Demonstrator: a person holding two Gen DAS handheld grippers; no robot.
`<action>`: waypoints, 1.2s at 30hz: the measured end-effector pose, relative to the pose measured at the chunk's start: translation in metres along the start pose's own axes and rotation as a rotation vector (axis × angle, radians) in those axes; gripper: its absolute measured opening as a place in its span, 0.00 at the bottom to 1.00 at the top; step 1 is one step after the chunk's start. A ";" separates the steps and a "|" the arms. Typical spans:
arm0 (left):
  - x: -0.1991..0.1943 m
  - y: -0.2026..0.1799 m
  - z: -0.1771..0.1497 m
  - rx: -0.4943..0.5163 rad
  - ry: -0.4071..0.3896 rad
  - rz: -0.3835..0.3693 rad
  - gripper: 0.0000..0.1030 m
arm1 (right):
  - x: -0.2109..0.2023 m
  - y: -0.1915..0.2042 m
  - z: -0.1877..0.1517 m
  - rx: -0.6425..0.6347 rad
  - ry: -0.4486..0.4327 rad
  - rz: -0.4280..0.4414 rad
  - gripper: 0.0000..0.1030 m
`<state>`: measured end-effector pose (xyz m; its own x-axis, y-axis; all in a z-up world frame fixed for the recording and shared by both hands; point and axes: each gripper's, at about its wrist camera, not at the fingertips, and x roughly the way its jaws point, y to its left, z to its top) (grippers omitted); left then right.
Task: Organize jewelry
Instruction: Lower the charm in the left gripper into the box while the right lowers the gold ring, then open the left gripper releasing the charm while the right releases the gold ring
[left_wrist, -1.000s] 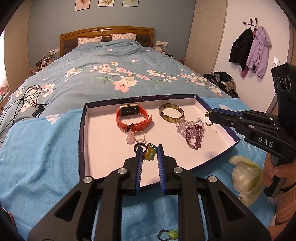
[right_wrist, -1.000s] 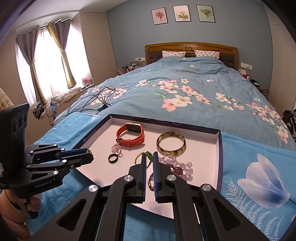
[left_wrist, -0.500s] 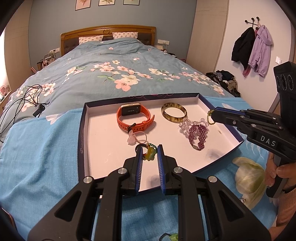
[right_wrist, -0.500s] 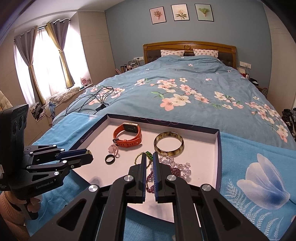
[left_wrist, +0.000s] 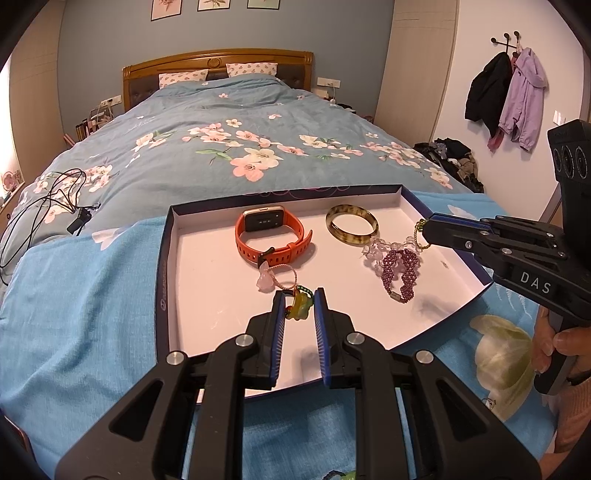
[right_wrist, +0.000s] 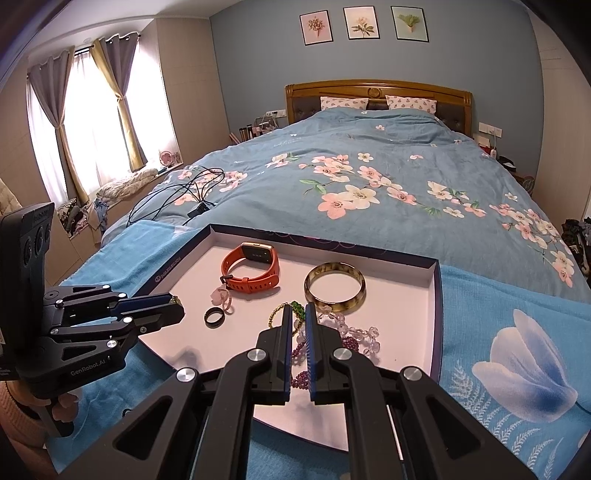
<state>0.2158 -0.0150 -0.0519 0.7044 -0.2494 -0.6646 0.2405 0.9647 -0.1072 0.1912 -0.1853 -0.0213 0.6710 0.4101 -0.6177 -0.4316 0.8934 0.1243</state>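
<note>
Jewelry lay in a shallow tray on the bed, blue blanket underneath.

Left wrist view: left tongs were clenched on a small green-and-yellow charm w/ a loop, held just over the tray floor. Just beyond it sat a pink charm ring, then an orange watch, a brown bangle, clear beads and a purple bead bracelet. Right tongs came in from the right, pinching a thin gold bead chain.

Right wrist view: right tongs were clenched on that gold chain, green beads at the tip. A black ring lay nr the left tongs.

Handling, prob.: all light. Chains and bead strands are limp, will dangle and snag, so grip mid-strand. Bangle is stiff, slick, maybe brittle; take it across the rim. Watch is best by its soft strap.
</note>
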 end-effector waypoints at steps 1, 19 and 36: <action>0.000 0.000 0.000 0.000 -0.001 0.002 0.16 | 0.000 -0.001 0.000 0.000 0.000 -0.001 0.05; 0.010 0.012 0.004 0.001 0.019 0.025 0.16 | 0.010 -0.009 0.003 -0.001 0.028 -0.022 0.05; 0.033 0.010 0.012 0.009 0.059 0.052 0.16 | 0.034 -0.010 0.000 0.003 0.110 -0.046 0.05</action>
<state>0.2494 -0.0147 -0.0663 0.6756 -0.1930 -0.7115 0.2104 0.9755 -0.0648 0.2185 -0.1798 -0.0435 0.6198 0.3467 -0.7040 -0.4003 0.9113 0.0964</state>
